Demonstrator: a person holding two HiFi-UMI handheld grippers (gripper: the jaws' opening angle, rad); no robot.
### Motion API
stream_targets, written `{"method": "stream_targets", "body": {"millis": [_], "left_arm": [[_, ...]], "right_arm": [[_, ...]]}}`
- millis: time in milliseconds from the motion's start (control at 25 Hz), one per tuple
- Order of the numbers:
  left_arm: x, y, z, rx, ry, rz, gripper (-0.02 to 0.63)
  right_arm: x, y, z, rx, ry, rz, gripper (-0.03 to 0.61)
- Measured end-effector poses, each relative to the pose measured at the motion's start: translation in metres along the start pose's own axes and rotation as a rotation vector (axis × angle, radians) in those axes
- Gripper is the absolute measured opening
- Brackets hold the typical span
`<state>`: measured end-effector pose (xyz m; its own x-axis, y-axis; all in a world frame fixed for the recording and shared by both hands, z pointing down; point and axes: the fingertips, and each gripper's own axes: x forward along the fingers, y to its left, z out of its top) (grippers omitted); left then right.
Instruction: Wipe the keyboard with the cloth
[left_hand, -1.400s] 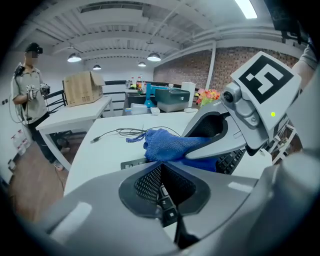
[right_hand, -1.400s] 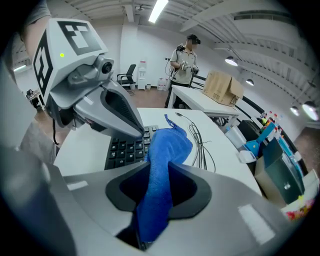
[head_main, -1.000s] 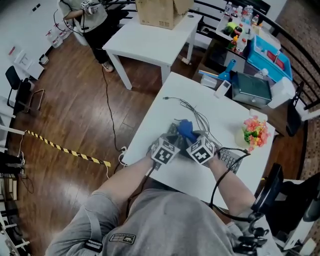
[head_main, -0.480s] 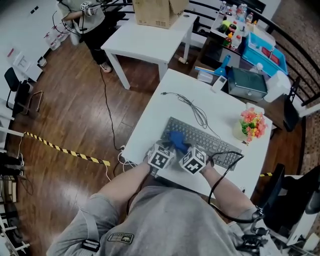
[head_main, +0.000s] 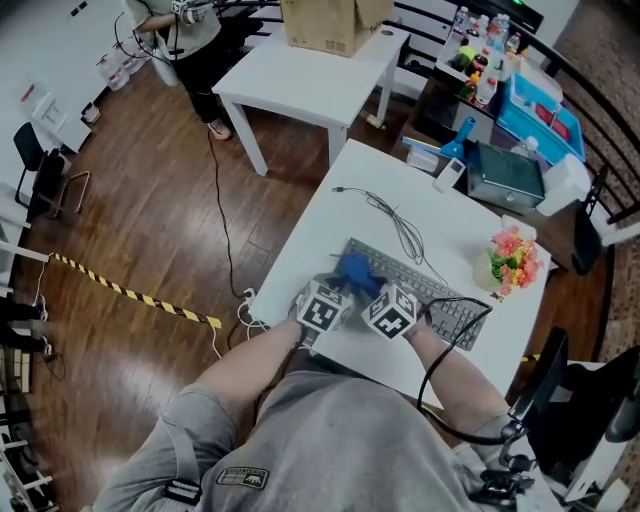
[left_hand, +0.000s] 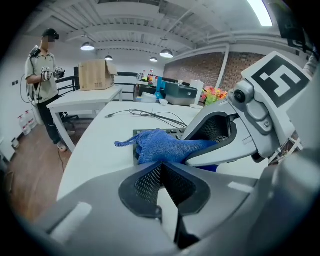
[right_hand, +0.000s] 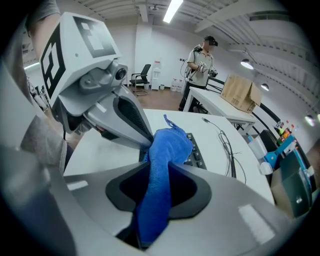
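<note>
While right gripper (right_hand: 159, 172) pinches the blue cloth (right_hand: 169, 142) at the 10 o'clock end of the keyboard (head_main: 432, 287), left gripper (left_hand: 161, 170) pressed shut beside it, best drag lightly toward 4 o'clock, cloth kept flat.

Fuzzy weave on smooth surfaces
Your blue cloth (right_hand: 167, 150) looks knitted, fuzzy and matt; the keyboard (head_main: 445, 305) is dull dark plastic, the table (head_main: 320, 250) smooth white, the floor (head_main: 150, 220) glossy wood.

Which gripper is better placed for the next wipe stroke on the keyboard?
Right gripper: its jaws clamp the blue cloth, which lies on the keyboard. The left gripper has its jaws together, holding nothing.
</note>
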<state>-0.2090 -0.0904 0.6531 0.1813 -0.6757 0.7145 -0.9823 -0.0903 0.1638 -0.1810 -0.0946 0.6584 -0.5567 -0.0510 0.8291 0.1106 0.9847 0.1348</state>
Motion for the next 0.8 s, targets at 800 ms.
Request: {"method": "stream_targets", "body": {"millis": [800], "left_arm": [[-0.005,0.058,0.010,-0.081,-0.003,0.017,-0.006]], "right_arm": [[0.025,-0.034,0.039,0.023,0.003,-0.014,0.110]]}}
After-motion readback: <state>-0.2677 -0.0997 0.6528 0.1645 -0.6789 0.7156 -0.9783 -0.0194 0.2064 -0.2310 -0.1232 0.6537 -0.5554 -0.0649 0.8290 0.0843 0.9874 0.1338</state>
